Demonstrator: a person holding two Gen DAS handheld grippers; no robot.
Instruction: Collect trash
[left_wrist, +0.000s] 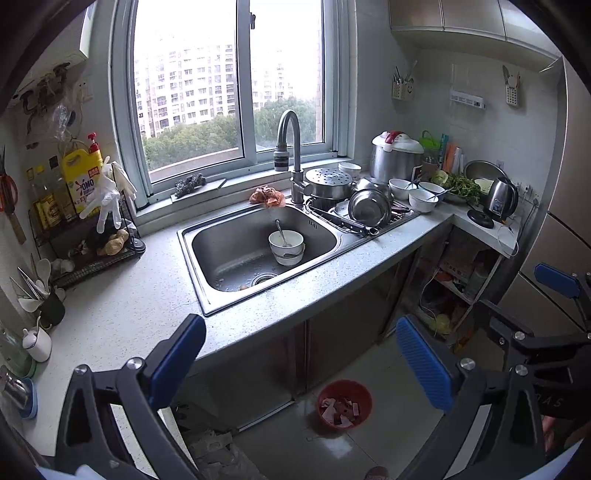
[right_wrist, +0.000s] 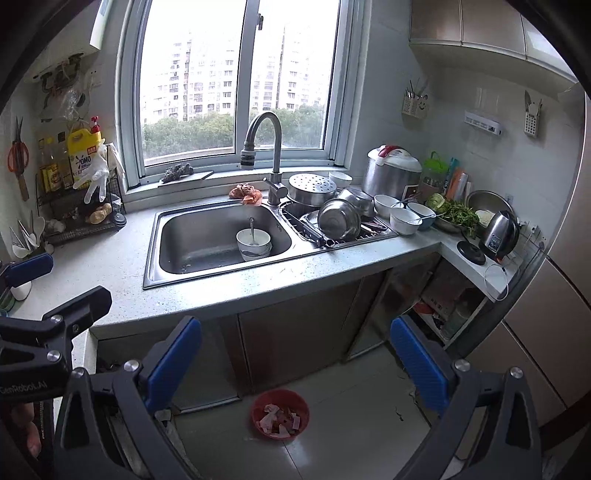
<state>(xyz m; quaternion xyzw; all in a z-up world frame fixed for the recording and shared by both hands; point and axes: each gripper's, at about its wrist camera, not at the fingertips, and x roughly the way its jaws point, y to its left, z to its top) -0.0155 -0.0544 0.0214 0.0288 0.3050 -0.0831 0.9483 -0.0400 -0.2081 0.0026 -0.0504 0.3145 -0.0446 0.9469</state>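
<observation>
left wrist view: both tools, left tool (left_wrist: 301, 365) and right tool (right_wrist: 295, 363), are spread and empty; scraps (left_wrist: 341, 408) in red bin (left_wrist: 364, 391) look light, flimsy; pinch an edge.

The yellow detergent bottle (left_wrist: 80, 181) on the wire rack at the table's far left corner carries a blue label reading "OMO" in white letters; the smaller print beneath it is too fine to read. In the right wrist view, the body of the left claw (right_wrist: 33, 384) bears white lettering, "GenRobot.AI". In the left wrist view, the right claw's (left_wrist: 554, 402) body shows a few pale letters, not legible. The kettle's (left_wrist: 499, 199) label is unreadable.
</observation>
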